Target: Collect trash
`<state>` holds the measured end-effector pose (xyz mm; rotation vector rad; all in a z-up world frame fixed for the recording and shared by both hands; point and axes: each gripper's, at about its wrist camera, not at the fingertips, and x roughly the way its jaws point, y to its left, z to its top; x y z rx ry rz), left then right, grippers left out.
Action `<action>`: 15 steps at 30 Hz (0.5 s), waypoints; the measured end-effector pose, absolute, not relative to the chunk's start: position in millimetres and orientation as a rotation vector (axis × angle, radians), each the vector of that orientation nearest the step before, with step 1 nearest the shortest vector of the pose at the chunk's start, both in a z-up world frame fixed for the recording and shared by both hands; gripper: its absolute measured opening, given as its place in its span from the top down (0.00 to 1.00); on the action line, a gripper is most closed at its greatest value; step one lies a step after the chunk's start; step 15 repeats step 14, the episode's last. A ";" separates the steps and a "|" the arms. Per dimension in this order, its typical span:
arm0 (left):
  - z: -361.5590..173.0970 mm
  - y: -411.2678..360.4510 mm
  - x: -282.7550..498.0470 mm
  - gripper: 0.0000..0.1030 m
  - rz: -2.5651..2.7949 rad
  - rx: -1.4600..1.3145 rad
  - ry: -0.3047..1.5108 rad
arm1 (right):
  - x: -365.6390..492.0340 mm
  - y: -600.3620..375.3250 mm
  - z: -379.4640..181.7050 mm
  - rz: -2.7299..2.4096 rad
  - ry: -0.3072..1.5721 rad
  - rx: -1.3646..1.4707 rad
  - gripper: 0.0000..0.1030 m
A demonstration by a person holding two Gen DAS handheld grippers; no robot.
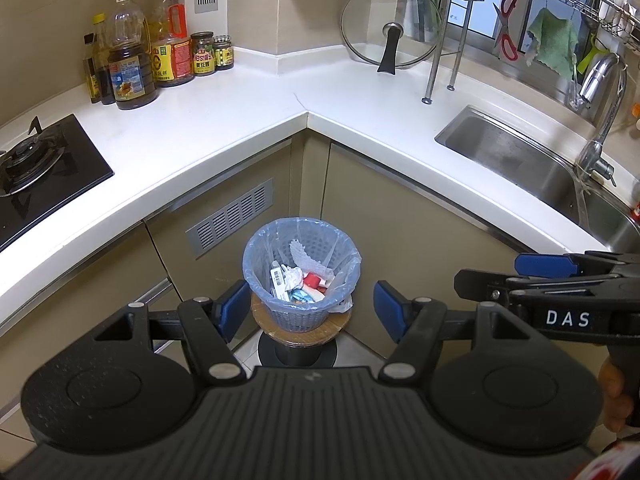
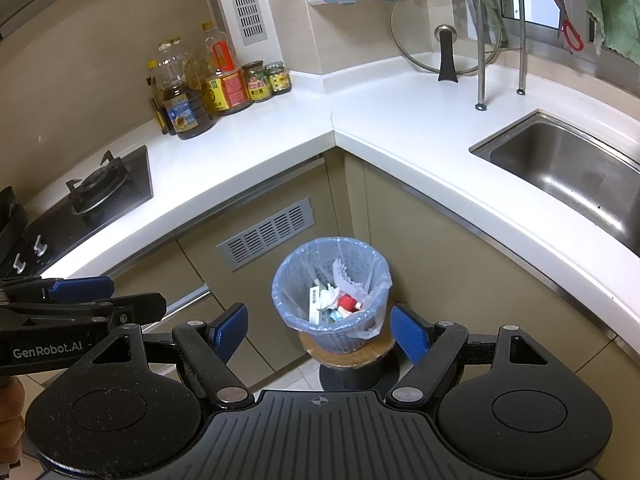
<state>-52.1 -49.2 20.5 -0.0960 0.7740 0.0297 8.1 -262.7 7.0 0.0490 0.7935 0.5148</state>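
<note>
A small blue mesh trash basket with a clear bag liner stands on a round stool in the cabinet corner. It holds several pieces of trash: crumpled paper, a white label, red and blue wrappers. It also shows in the right wrist view. My left gripper is open and empty, held above the basket. My right gripper is open and empty, also above the basket. Each gripper shows at the edge of the other's view.
A white L-shaped counter wraps the corner. It carries oil bottles and jars, a gas hob, a glass lid and a steel sink with a tap. A dish rack, scissors and green cloth hang at the window.
</note>
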 end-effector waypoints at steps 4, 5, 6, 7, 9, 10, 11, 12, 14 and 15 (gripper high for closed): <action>19.2 -47.3 -50.2 0.36 0.024 -0.095 0.777 | 9.4 -260.7 5.6 0.509 0.796 0.051 0.24; 18.6 -46.7 -49.9 0.36 0.023 -0.095 0.778 | 9.7 -261.1 5.6 0.510 0.796 0.050 0.24; 18.3 -45.9 -49.1 0.36 0.022 -0.095 0.779 | 10.6 -261.1 5.6 0.510 0.797 0.050 0.24; 17.9 -45.2 -48.2 0.36 0.021 -0.095 0.780 | 9.6 -259.9 5.1 0.509 0.796 0.051 0.24; 16.9 -42.8 -46.9 0.36 0.019 -0.096 0.780 | 9.4 -258.8 4.5 0.508 0.797 0.051 0.24; 16.8 -42.7 -46.4 0.36 0.018 -0.096 0.780 | 9.9 -257.9 3.6 0.507 0.798 0.051 0.24; 16.7 -43.2 -46.9 0.36 0.019 -0.096 0.780 | 11.0 -257.5 3.3 0.506 0.799 0.052 0.24; 16.6 -43.7 -46.8 0.36 0.019 -0.096 0.781 | 11.5 -256.0 2.5 0.504 0.800 0.052 0.24; 15.7 -41.7 -44.8 0.34 0.015 -0.094 0.784 | 13.4 -254.1 1.6 0.501 0.802 0.055 0.24; 15.7 -41.7 -44.8 0.34 0.015 -0.094 0.784 | 13.4 -254.1 1.6 0.501 0.802 0.055 0.24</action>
